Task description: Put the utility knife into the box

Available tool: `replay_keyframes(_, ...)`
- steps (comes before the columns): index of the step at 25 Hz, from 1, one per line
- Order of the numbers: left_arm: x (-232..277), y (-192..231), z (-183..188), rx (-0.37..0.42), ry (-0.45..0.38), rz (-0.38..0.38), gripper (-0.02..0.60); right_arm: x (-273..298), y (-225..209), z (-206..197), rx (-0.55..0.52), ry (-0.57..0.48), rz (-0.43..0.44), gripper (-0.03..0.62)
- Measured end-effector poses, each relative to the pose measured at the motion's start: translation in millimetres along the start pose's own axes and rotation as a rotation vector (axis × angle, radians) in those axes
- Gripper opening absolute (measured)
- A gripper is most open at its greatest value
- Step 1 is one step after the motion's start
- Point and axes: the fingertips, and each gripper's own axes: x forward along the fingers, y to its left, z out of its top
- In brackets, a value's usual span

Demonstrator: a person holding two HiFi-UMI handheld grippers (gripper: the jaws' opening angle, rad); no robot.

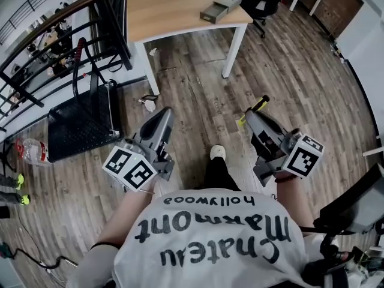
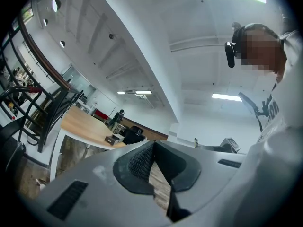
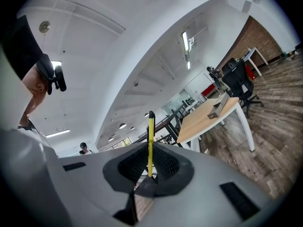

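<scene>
**Tongs.** The right tongs (image 1: 252, 117) are closed on the knife (image 3: 150, 136). Its thin yellow body is clamped edgewise between the pads, and a long length ending in a black tip stands out beyond them. The left tongs (image 2: 154, 146) are drawn together at the tips and nothing is held in them. Only floor (image 1: 198, 89) is seen through the gap behind the pads.

**Location.** The knife is carried over the floor on the near side of the bench (image 1: 174, 5) and well apart from it. The box (image 1: 221, 8), low and grey, is set on the bench close to its near right corner. The task is therefore judged not yet done.

**Handling (judgement).**
- The knife is judged light and stiff, with a smooth moulded shell that may slide on the pads.
- Since it is pinched low and most of its length is left free, it is likely to pivot in the grip if knocked against the bench edge or the box wall.
- A hold nearer the middle of the body, across its flat sides, is judged steadier.
- Which end carries the blade cannot be told, nor whether the blade is drawn in, so the black tip is best treated as sharp.
- The box is judged light and apt to shift on the bench if struck.
</scene>
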Motion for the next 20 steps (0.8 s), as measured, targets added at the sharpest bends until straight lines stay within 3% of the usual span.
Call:
replay_keyframes(6,24,14,-5,0.004,-0.017,0.027,0.006,19,-28,18,-0.012,0.026,0.037,0.032)
replay_keyframes(20,138,68,9,-0.008,0.013,0.112,0.006,97,-112,115,-0.015,0.069,0.144,0.032)
